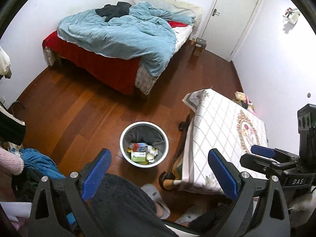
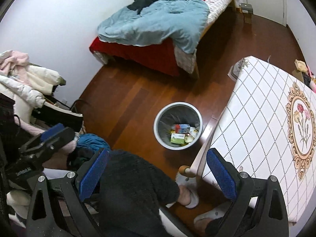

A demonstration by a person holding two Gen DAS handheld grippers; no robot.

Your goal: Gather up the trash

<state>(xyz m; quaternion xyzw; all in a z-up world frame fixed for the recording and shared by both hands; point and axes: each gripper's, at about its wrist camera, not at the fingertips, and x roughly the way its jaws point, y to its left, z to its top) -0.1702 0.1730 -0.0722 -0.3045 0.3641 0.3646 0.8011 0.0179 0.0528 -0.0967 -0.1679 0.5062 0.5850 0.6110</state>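
Observation:
A round white trash bin (image 1: 144, 144) with a grey liner stands on the wooden floor beside the table; it also shows in the right wrist view (image 2: 178, 125). Trash lies in it: a green and white box (image 1: 138, 156), a red and blue carton (image 1: 140, 146) and small wrappers. My left gripper (image 1: 158, 175) is open and empty, held high above the floor, nearer to me than the bin. My right gripper (image 2: 156, 175) is open and empty, at the table's near edge. The right gripper also shows at the right of the left wrist view (image 1: 276, 158).
A table (image 1: 221, 126) with a white diamond-pattern cloth stands right of the bin. A bed (image 1: 118, 37) with a blue duvet is at the back, a white door (image 1: 231, 17) beyond it. Piled clothes (image 2: 23, 83) sit at the left. My slippered feet (image 2: 187, 195) are below.

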